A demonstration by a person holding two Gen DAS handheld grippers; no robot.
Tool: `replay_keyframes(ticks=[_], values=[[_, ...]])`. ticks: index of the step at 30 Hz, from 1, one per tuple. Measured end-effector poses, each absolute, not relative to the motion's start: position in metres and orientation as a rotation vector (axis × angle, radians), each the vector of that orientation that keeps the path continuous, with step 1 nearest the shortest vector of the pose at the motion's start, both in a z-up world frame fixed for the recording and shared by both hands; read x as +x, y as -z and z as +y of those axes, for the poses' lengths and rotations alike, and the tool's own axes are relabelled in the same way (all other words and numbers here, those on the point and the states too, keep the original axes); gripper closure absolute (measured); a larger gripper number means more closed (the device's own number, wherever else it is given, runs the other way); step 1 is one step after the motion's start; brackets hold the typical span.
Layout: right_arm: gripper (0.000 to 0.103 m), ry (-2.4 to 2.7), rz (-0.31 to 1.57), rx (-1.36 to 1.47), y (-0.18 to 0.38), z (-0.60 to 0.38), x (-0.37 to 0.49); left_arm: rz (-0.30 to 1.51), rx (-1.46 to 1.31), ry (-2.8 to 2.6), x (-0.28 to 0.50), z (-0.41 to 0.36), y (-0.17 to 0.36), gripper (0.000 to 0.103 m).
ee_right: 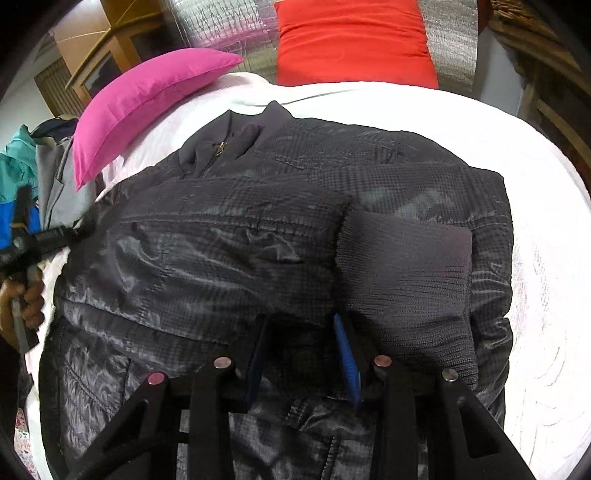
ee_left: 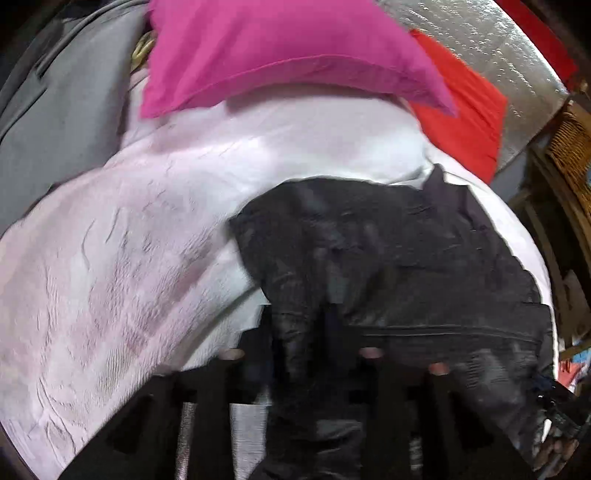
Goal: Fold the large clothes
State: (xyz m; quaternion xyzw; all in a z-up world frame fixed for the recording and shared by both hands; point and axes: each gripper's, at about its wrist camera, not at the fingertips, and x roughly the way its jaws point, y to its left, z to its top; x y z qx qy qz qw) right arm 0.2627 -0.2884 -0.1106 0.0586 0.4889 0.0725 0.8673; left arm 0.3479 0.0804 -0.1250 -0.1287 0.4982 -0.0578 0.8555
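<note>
dark jacket lay on the white cover, a sleeve folded across its chest

the dark jacket (ee_right: pixel 229 236) lay spread on the white bedcover (ee_right: pixel 546 258), collar and zip toward the far end of the bed, hem toward the right wrist camera; one sleeve was folded across the front, its ribbed cuff (ee_right: pixel 406 266) resting on the right part of the chest; the right gripper (ee_right: pixel 303 358) hung low over the lower front of the jacket, its jaws spread apart, the blue pads (ee_right: pixel 349 362) facing each other with jacket fabric showing in the gap between them; whether the pads touched the cloth could not be told.

in the left wrist view the picture was smeared; the left gripper (ee_left: pixel 303 354) sat at the near edge of the jacket (ee_left: pixel 406 258), a dark fold of the fabric rising between its arms; the fingertips were hidden by that fold, so i cannot tell whether the jaws were pinching it or spread; from the right wrist view the left gripper (ee_right: pixel 55 236) appeared at the jacket's left edge, held in the person's hand (ee_right: pixel 31 299).

a pink pillow (ee_right: pixel 147 99) lay at the far left of the bed and a red pillow (ee_right: pixel 351 40) leaned against the silver quilted panel (ee_right: pixel 229 22) at the head; a grey garment (ee_left: pixel 66 103) lay beside the cover on the left, with teal and blue clothing (ee_right: pixel 16 177) near it; wooden furniture (ee_right: pixel 96 55) stood behind the pink pillow and a wicker piece (ee_left: pixel 569 147) at the right.
</note>
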Motion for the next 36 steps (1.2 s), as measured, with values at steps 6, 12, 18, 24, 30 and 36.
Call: replay_keyframes(ticks=[6, 12, 18, 24, 30, 36], values=[[0.063, -0.153, 1.023, 0.12, 0.112, -0.288, 0.263, 0.999, -0.494, 0.082, 0.359, 0.12, 0.112, 0.035], [0.063, -0.153, 1.03, 0.119, 0.113, -0.286, 0.268, 0.95, -0.323, 0.151, 0.369, 0.104, 0.103, 0.092], [0.063, -0.151, 1.032, 0.12, 0.114, -0.284, 0.268, 0.981, -0.23, 0.058, 0.363, 0.111, 0.114, 0.06], [0.063, -0.148, 1.019, 0.172, 0.108, -0.292, 0.265, 0.846, -0.13, 0.002, 0.286, 0.103, 0.064, 0.045], [0.062, -0.136, 0.93, 0.152, 0.083, -0.274, 0.243, 0.956, 0.145, -0.036, 0.268, 0.042, 0.108, 0.044], [0.042, -0.108, 1.004, 0.126, 0.099, -0.273, 0.247, 0.965, 0.119, -0.064, 0.279, 0.045, 0.115, 0.043]])
